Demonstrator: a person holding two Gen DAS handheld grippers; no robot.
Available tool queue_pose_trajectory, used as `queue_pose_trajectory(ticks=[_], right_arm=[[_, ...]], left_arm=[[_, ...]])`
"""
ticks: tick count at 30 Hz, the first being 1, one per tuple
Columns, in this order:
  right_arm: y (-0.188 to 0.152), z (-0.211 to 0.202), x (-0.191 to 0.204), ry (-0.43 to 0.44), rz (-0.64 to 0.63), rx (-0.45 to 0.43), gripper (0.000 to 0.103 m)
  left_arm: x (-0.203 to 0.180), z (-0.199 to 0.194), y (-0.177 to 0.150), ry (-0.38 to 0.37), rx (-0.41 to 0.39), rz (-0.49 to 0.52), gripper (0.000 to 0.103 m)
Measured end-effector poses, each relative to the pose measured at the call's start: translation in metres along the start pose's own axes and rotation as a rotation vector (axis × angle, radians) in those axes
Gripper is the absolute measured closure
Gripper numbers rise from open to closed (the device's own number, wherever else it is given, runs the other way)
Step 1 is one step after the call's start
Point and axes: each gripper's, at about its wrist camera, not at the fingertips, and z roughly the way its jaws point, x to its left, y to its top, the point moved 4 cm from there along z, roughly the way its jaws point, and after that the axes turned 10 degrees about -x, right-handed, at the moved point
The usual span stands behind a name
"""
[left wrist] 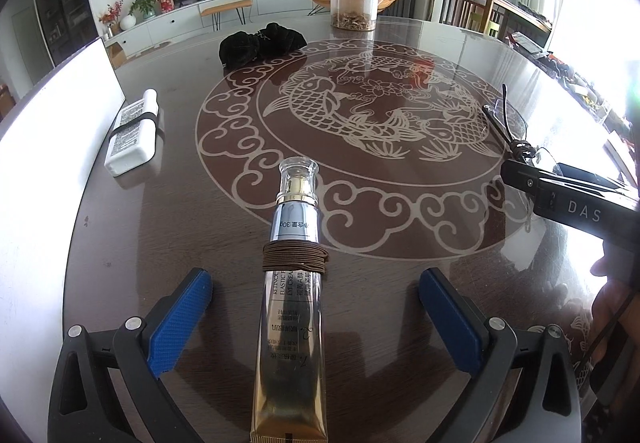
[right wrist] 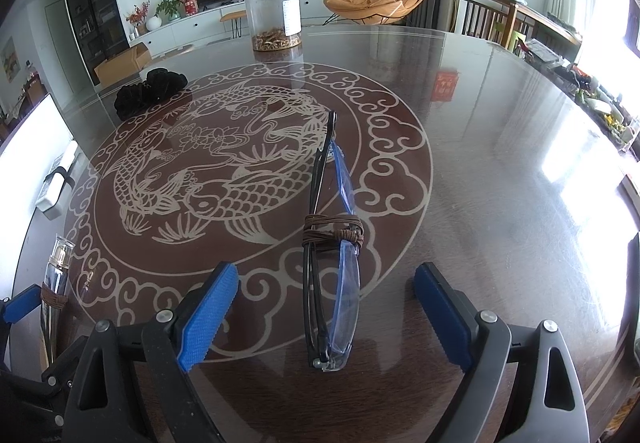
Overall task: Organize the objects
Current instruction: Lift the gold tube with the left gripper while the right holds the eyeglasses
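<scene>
Left wrist view: eye cream tube (left wrist: 290, 307) lies on the round table (left wrist: 400, 283) between the left gripper's (left wrist: 316, 323) wide-spread blue pads, untouched.
Right gripper (right wrist: 320, 311) likewise gapes around folded glasses (right wrist: 334, 271) bound with brown cord, clear of both pads.

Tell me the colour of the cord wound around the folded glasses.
Brown cord, clearest in the right wrist view.

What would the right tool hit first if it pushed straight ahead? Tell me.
The folded glasses, tied with brown cord, lie right between the open right tool's fingers, so it would meet them first. Depth is hard to judge; past them lies bare table.
</scene>
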Motion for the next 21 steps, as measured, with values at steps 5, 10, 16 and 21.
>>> queue_pose_trajectory(ticks=[5, 10, 16, 21], right_arm=[[-0.0001, 0.0001, 0.0001, 0.006, 0.003, -0.001, 0.012], [0.0002, 0.0001, -0.0004, 0.009, 0.005, -0.002, 0.012], [0.0000, 0.0005, -0.0001, 0.008, 0.001, 0.001, 0.011], [0.0000, 0.0009, -0.0008, 0.011, -0.004, 0.004, 0.009]], left_arm=[[0.0002, -0.0011, -0.0003, -0.006, 0.000, -0.001, 0.000], [-0.0001, -0.0019, -0.0009, -0.005, -0.001, -0.001, 0.000], [0.0001, -0.0009, -0.0005, -0.004, 0.000, 0.001, 0.000], [-0.0016, 0.0000, 0.0006, -0.030, 0.025, 0.034, 0.000]])
